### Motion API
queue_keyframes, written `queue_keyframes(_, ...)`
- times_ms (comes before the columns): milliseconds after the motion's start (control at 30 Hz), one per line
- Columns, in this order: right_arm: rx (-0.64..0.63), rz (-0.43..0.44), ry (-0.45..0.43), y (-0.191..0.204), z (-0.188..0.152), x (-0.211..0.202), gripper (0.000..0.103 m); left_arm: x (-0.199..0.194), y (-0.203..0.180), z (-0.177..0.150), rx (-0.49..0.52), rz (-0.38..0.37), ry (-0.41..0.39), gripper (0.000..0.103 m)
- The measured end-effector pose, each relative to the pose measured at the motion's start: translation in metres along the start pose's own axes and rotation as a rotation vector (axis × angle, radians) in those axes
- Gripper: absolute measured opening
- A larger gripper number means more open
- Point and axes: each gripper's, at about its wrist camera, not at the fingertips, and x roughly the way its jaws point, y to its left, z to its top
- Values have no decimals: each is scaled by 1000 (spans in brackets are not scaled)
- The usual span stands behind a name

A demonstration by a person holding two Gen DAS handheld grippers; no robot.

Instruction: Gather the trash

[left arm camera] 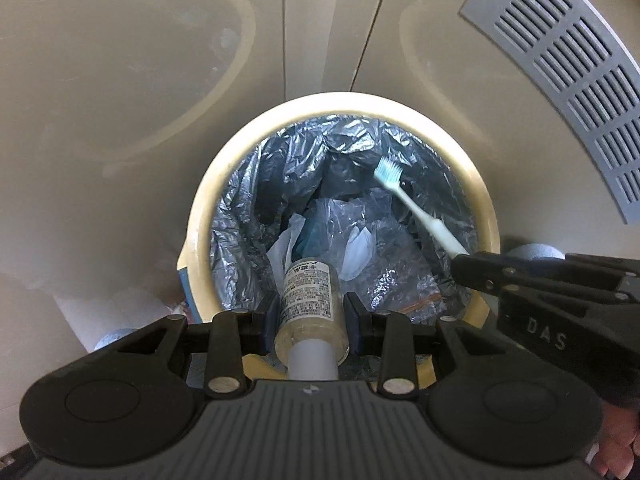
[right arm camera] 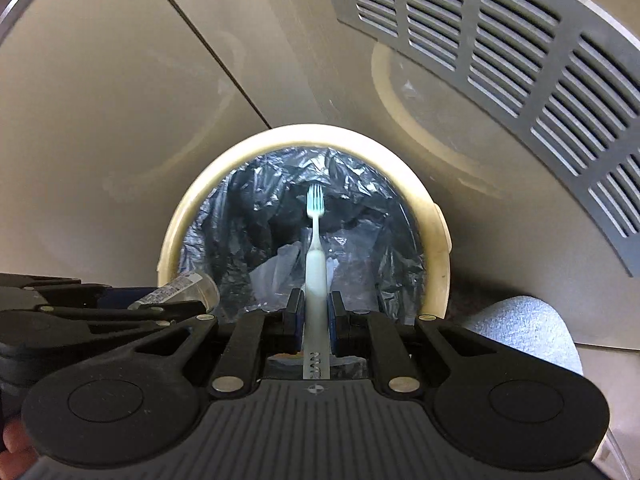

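Note:
A cream bin (left arm camera: 486,204) lined with a dark plastic bag (left arm camera: 248,184) stands on the floor below both grippers; it also shows in the right wrist view (right arm camera: 434,232). My left gripper (left arm camera: 310,312) is shut on a small clear bottle (left arm camera: 310,292) with a printed label and white cap, held over the bin's near rim. My right gripper (right arm camera: 316,312) is shut on a pale toothbrush (right arm camera: 316,248) with blue-green bristles, pointing over the bin. The toothbrush (left arm camera: 408,204) and right gripper (left arm camera: 476,270) show at right in the left wrist view. The bottle (right arm camera: 180,286) shows at left in the right wrist view.
Clear plastic and white paper scraps (left arm camera: 352,236) lie inside the bin. A grey slotted floor grate (left arm camera: 572,64) lies to the right; it also shows in the right wrist view (right arm camera: 520,52). A grey rounded object (right arm camera: 528,328) sits right of the bin. White rolls (left arm camera: 108,312) stand left of it.

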Motion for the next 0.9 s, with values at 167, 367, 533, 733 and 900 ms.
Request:
queue_keyframes(167,53,-15,-4,-11,1,8,42,-4,6,-2,-13,68,-53,102)
queue_keyframes(367,25,-23,-35,-10,-9,-18,72,-26,14,-18,-18,65,-90,103)
queue_keyframes(533,-54,-74,-130,8,-27,-57,83,-60,14,-43,-39,84,-144,103)
queue_keyframes(733,-171,-84,-276,38,-61,-111,101,-106,12,-80,-41,143,-289,103)
queue_keyframes(900,-186,-124,-341,59,-82,-129,103,-117,14,-103,-99,137,-278,103)
